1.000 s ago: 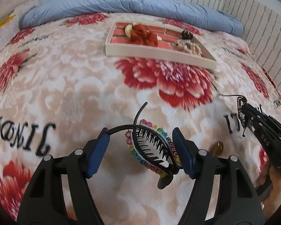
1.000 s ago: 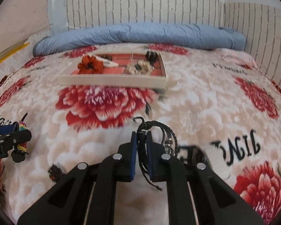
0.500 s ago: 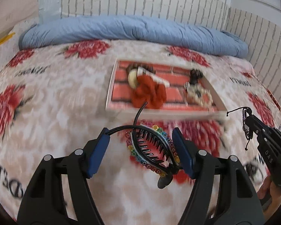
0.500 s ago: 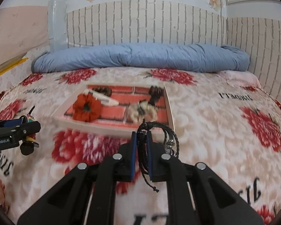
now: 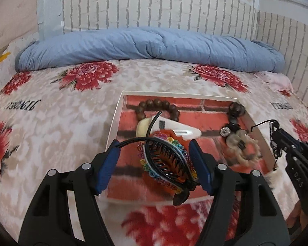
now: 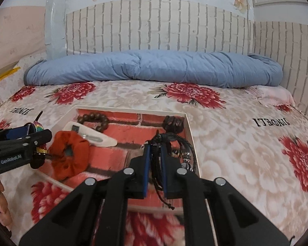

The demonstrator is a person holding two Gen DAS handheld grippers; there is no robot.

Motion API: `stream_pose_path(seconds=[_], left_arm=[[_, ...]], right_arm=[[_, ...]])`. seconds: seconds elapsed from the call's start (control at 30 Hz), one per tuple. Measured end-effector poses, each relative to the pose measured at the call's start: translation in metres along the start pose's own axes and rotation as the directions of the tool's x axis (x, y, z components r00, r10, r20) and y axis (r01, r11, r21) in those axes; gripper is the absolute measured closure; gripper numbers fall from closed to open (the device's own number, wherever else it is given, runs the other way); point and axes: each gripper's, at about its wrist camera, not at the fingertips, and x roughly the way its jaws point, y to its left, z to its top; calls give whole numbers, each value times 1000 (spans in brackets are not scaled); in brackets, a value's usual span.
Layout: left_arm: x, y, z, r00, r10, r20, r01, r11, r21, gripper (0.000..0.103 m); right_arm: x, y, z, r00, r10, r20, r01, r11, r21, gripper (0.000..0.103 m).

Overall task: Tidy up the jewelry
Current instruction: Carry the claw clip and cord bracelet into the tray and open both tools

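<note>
A white-rimmed tray [image 5: 115,114] with a red brick print lies on the bed; it also shows in the right wrist view [image 6: 190,131]. My left gripper [image 5: 154,155] is shut on a black hair clip with rainbow beads [image 5: 164,160], held over the tray's near left part. My right gripper [image 6: 155,155] is shut on a black braided cord bracelet [image 6: 178,143], over the tray's near right part. In the tray lie a red scrunchie [image 6: 69,160], a brown bead bracelet [image 5: 158,104], a white clip [image 5: 180,128], a dark bead bracelet [image 6: 172,123] and a cream scrunchie [image 5: 242,145].
The floral blanket [image 6: 236,143] covers the bed. A rolled blue duvet [image 6: 154,67] lies along the brick-pattern headboard wall. The right gripper shows at the right edge of the left wrist view [image 5: 277,135], the left gripper at the left of the right wrist view [image 6: 35,135].
Both grippers have risen and moved forward from the blanket to over the tray, each still holding its item.
</note>
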Motion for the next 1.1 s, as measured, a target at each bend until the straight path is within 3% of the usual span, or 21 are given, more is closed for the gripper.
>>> stream_pose_path(seconds=[0.4,0.5,1.1], left_arm=[[49,4,5,996,74,53,-77,995,56,36],[59,8,5,997,69,36,-71,996,49,39],[76,8,-2,998,58,-14,-57,997,58,37]], right_arm=[[53,-4,-5,999,-12,-36,13,1000,1,93],[60,-6,-7,999,-12,-51,13,1000,8,93],[76,-3,-17,993,1,-120,-1,1000,0,93]])
